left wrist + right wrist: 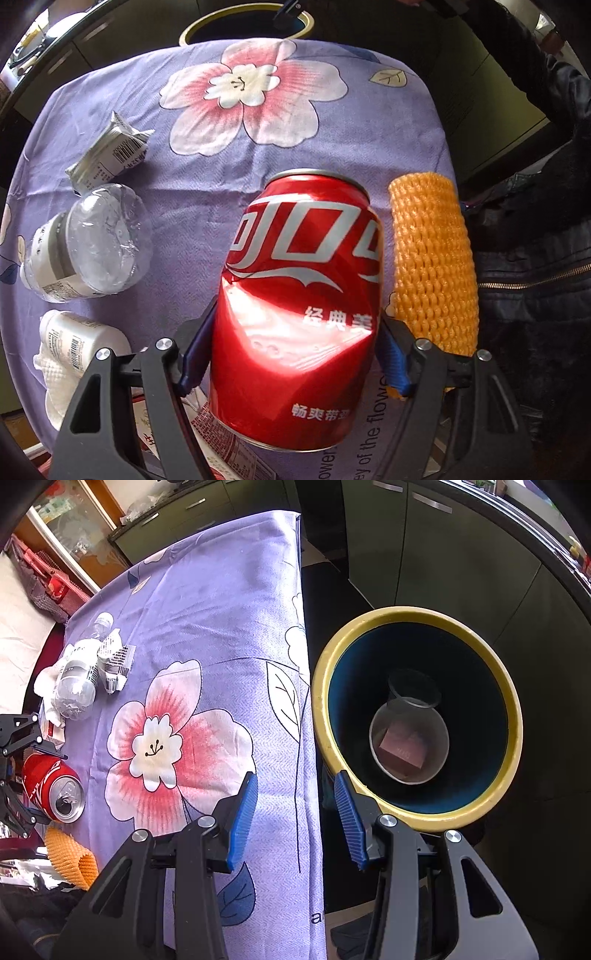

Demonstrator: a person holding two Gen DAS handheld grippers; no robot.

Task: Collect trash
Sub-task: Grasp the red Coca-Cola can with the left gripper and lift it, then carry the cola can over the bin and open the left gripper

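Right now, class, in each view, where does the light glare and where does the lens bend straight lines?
Left wrist view: sunlight glares on the dented red cola can; the tablecloth edge bows outward. Right wrist view: the yellow-rimmed bin interior lies dark; cabinet edges curve.

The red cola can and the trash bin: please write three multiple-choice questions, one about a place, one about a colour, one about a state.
1. Where is the red cola can?
A. in the bin
B. between the left tool's fingers
C. on the floor

2. What colour is the trash bin's rim?
A. yellow
B. red
C. white

3. What is the right tool holding?
A. a bottle
B. the orange foam net
C. nothing

Answers: 1 B, the blue pads flank the dented can. 2 A, a yellow ring surrounds the dark blue inside. 3 C, its fingers stand apart with only the tablecloth and bin beyond.
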